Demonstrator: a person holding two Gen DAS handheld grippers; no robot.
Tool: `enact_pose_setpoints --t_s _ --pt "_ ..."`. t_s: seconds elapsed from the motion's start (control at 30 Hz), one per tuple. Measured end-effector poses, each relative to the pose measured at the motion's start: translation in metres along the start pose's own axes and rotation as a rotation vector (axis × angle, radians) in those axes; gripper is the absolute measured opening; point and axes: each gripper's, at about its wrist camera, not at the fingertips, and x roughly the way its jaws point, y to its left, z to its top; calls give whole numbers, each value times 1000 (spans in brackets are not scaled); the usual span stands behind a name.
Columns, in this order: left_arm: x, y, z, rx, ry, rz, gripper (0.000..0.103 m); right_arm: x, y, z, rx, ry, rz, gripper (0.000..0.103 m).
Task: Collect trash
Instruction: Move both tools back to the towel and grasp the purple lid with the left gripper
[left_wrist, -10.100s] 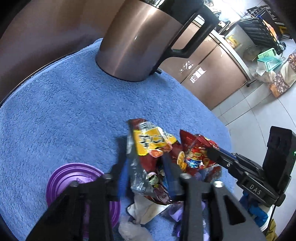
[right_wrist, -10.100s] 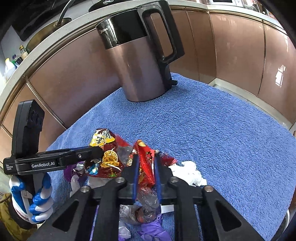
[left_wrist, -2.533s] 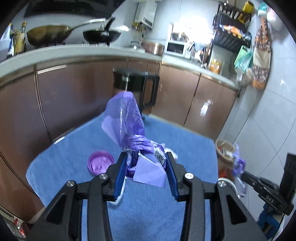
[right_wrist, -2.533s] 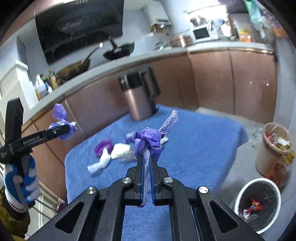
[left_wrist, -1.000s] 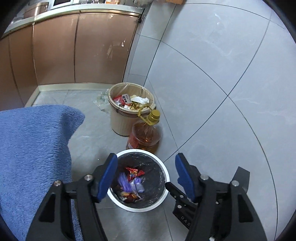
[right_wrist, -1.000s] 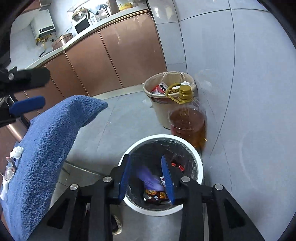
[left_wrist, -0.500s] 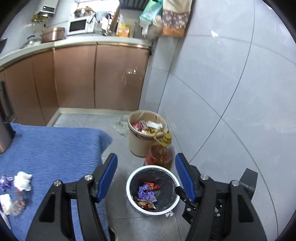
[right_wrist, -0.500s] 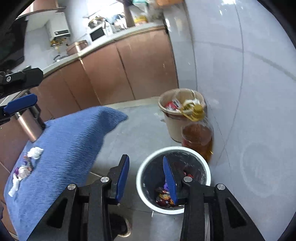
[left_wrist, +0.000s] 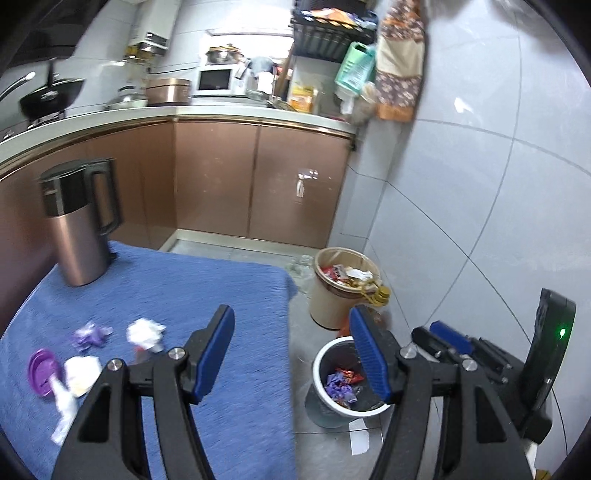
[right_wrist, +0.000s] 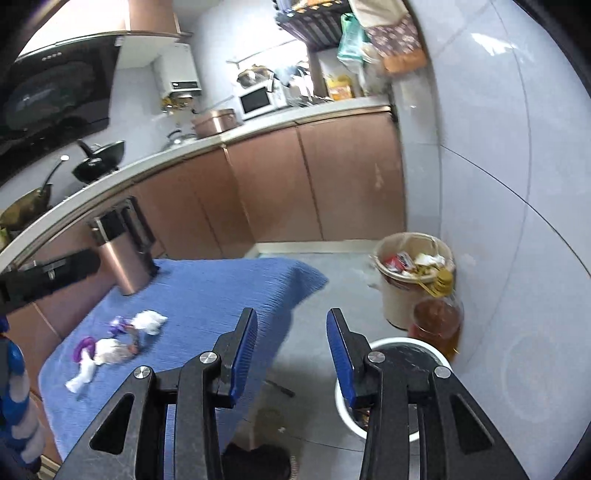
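My left gripper (left_wrist: 291, 350) is open and empty, held above the table's right edge. My right gripper (right_wrist: 291, 350) is open and empty; it also shows in the left wrist view (left_wrist: 450, 341) beside the white-rimmed bin (left_wrist: 321, 397), which holds red and purple wrappers (left_wrist: 341, 380). The bin shows in the right wrist view (right_wrist: 402, 343) too. On the blue towel (left_wrist: 221, 288) lie a crumpled white tissue (left_wrist: 145, 331), a purple wrapper (left_wrist: 90, 333), a purple lid (left_wrist: 42, 371) and white scraps (left_wrist: 79, 373). The same scraps show in the right wrist view (right_wrist: 122, 338).
A copper-coloured kettle (left_wrist: 79, 229) stands at the towel's far left corner. A beige bin full of trash (left_wrist: 345, 291) and a bottle of amber oil (right_wrist: 437, 321) stand on the floor by the tiled wall. Brown cabinets (left_wrist: 258, 184) run behind.
Both grippers have lifted and swung left from the bin toward the table. More of the towel and its scraps has come into view. Both stay open and empty.
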Motion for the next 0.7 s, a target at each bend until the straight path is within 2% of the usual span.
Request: enact_pose_setpoints --t_s 0.17,0.37,0.7 --pt "-37 36 -13 -19 -42 66 63 -12 32 6 -32 -25 44 40" --pt "-76 103 -43 -86 -59 172 63 -23 69 11 -67 -37 102 42" --pt "-113 234 -102 -242 -8 396 63 5 129 4 -122 51 187 43"
